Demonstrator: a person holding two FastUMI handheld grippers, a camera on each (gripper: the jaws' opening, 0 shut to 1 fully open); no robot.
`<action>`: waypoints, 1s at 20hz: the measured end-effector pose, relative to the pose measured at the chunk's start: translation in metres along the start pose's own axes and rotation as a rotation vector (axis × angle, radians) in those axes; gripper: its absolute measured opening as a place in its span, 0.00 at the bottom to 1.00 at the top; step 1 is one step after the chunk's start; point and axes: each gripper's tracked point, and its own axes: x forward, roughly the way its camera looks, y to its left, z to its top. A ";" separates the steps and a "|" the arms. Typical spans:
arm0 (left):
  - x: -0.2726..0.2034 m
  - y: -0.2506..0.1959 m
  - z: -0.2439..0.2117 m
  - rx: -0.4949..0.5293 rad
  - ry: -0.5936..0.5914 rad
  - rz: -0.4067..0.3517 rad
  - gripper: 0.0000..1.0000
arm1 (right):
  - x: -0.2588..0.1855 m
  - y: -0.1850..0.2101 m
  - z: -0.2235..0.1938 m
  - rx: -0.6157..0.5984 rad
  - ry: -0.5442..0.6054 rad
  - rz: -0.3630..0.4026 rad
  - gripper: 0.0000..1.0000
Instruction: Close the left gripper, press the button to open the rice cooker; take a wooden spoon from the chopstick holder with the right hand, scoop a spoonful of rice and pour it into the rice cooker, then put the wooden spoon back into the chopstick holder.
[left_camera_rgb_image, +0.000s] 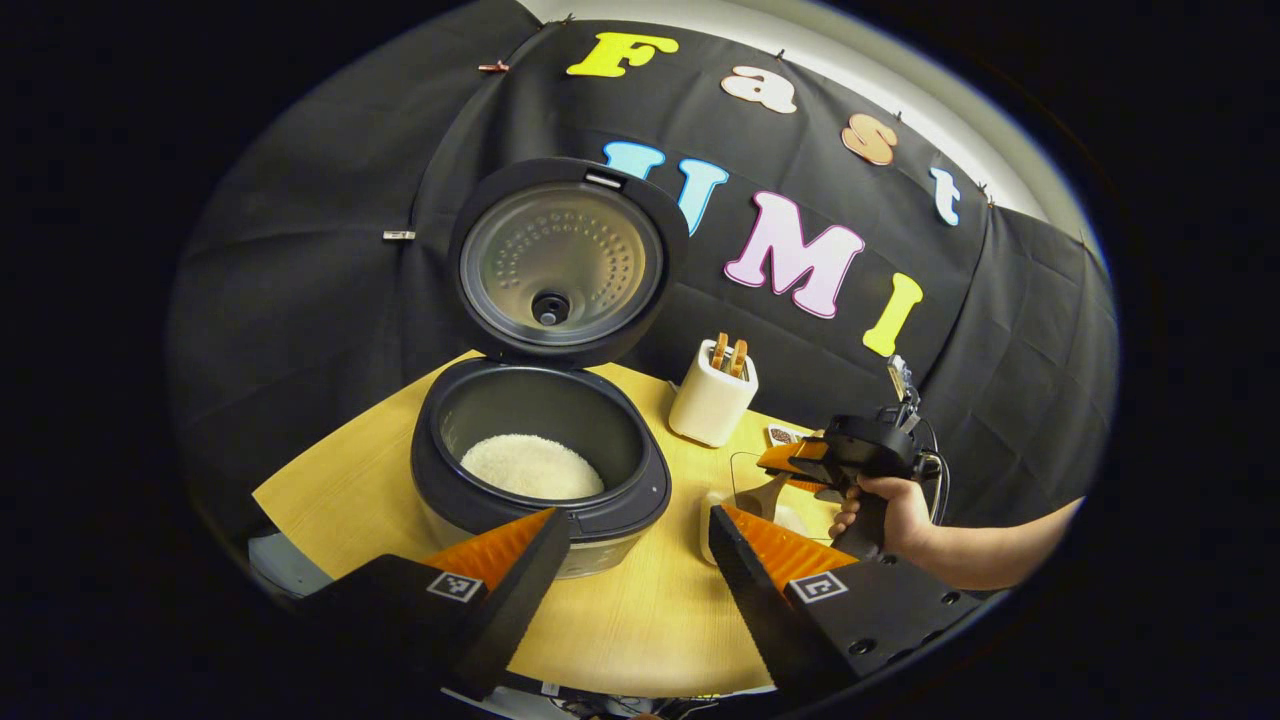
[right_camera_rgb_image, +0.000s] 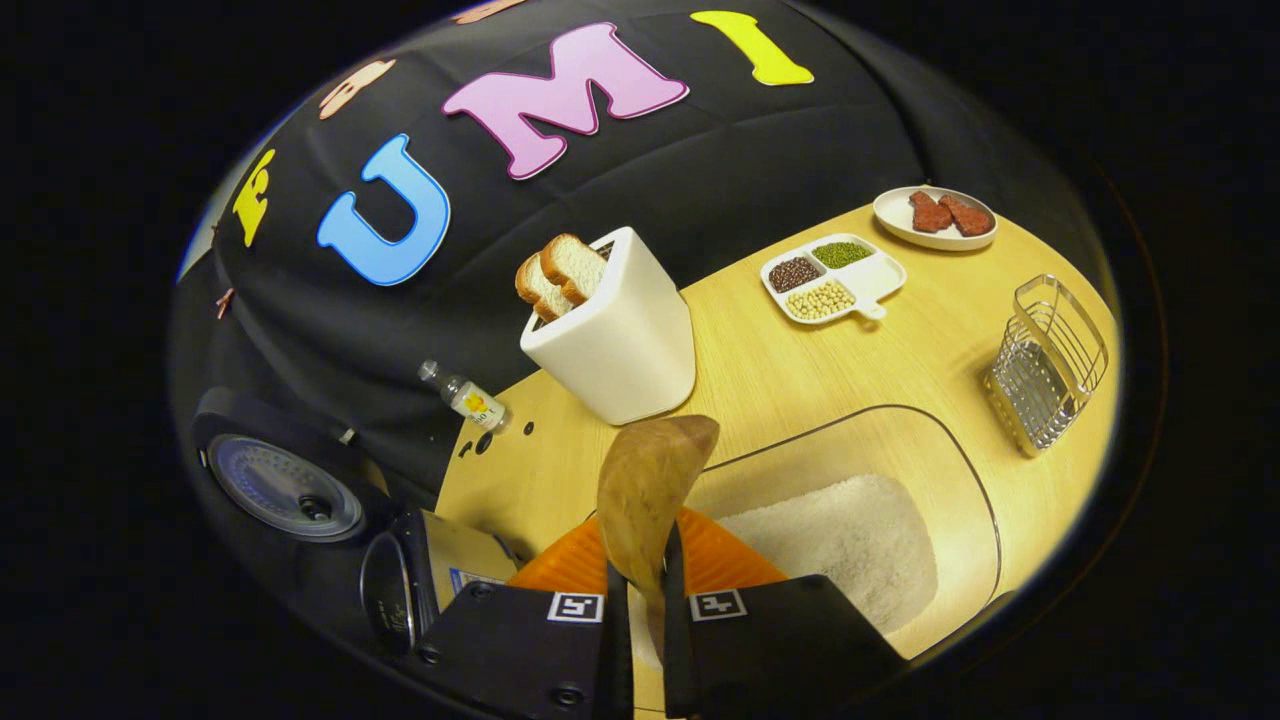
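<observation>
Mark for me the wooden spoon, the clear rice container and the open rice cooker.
Light-brown wooden spoon (right_camera_rgb_image: 650, 490): right gripper view, back of its bowl.
Clear plastic container holding white rice (right_camera_rgb_image: 940, 425): right gripper view, far rim.
Dark round rice cooker with raised lid (left_camera_rgb_image: 640, 470): left gripper view, right rim of its body.

White rice (left_camera_rgb_image: 532, 467) fills the black cooker (left_camera_rgb_image: 640, 490). The light wood table (right_camera_rgb_image: 800, 380) carries a white toaster (right_camera_rgb_image: 625, 345) and a brown wooden spoon (right_camera_rgb_image: 650, 490).
</observation>
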 end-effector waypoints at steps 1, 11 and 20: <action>0.000 0.000 -0.001 0.003 0.000 0.000 0.95 | -0.004 -0.001 0.002 0.015 -0.001 0.002 0.17; -0.018 0.000 0.014 0.037 -0.007 -0.005 0.95 | -0.049 -0.044 0.040 0.183 -0.090 -0.029 0.17; -0.037 -0.004 0.028 0.080 -0.051 -0.019 0.95 | -0.095 -0.061 0.075 0.401 -0.160 -0.016 0.16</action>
